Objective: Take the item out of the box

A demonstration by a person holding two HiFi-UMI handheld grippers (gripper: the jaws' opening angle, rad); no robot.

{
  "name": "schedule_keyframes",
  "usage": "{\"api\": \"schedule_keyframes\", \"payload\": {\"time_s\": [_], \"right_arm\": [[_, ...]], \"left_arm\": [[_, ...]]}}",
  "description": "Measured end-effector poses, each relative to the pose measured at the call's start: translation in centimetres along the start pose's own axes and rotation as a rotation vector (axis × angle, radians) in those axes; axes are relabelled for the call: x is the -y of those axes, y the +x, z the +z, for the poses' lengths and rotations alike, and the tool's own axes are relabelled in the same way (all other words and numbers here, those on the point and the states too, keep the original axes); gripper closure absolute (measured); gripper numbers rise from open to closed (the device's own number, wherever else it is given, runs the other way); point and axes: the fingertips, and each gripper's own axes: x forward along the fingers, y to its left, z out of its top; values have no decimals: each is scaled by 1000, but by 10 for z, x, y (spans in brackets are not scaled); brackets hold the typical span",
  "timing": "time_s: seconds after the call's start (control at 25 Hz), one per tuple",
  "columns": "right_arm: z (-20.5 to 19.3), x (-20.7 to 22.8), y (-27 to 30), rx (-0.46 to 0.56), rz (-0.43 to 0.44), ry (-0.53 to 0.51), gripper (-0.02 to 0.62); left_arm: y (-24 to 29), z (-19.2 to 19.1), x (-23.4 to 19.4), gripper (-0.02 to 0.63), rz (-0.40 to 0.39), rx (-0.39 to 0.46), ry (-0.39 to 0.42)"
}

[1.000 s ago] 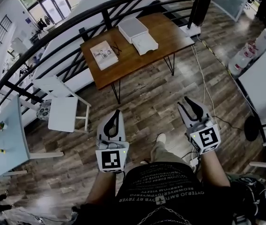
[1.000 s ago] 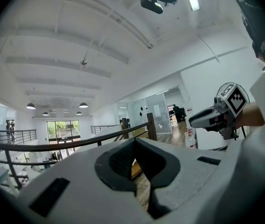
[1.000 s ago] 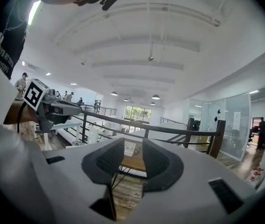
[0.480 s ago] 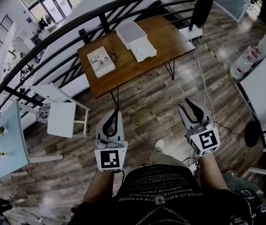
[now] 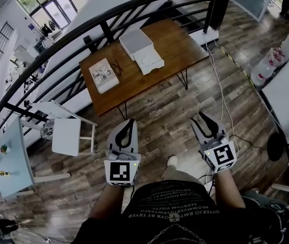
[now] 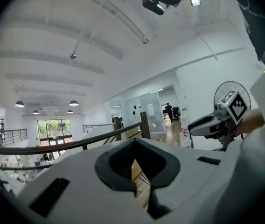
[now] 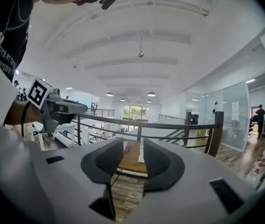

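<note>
A white box (image 5: pixel 136 40) stands on a brown wooden table (image 5: pixel 175 37) far ahead, with a second flat white box (image 5: pixel 149 60) against it. Its contents are hidden. Both grippers hang over the wood floor, well short of the table. My left gripper (image 5: pixel 130 121) has its tips together and holds nothing; in its own view the left gripper (image 6: pixel 135 141) shows only a sliver of floor between the pads. My right gripper (image 5: pixel 205 117) is open, its jaws are opening, and nothing sits between them. In the right gripper view, the table (image 7: pixel 131 157) shows through the gap of the right gripper (image 7: pixel 133 143).
A booklet (image 5: pixel 103 75) and a small dark item (image 5: pixel 116 65) lie on the table's left part. A black railing (image 5: pixel 58 34) runs behind the table. A white chair (image 5: pixel 68 136) and a pale table (image 5: pixel 7 156) stand left. Cables (image 5: pixel 221 85) trail across the floor at right.
The table has drifted left and slightly down in the head view. Both grippers stay low in front of the body. The right jaws stand a little wider.
</note>
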Motion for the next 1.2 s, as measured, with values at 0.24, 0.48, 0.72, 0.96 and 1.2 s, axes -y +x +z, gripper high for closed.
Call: {"api": "schedule_keyframes", "payload": {"time_s": [0.24, 0.48, 0.72, 0.96, 1.2], "right_arm": [[4, 28, 11, 5, 11, 8, 465], [-9, 41, 28, -40, 85, 1, 465], [-12, 37, 42, -18, 112, -10, 465], [-10, 32, 45, -2, 125, 4, 465], [-5, 23, 52, -16, 137, -14, 465]], "left_arm": [[24, 2, -1, 601, 18, -26, -19], [40, 5, -2, 601, 58, -23, -36], [31, -10, -19, 601, 117, -56, -70], [20, -2, -19, 601, 129, -45, -53], [6, -2, -29, 601, 158, -42, -34]]}}
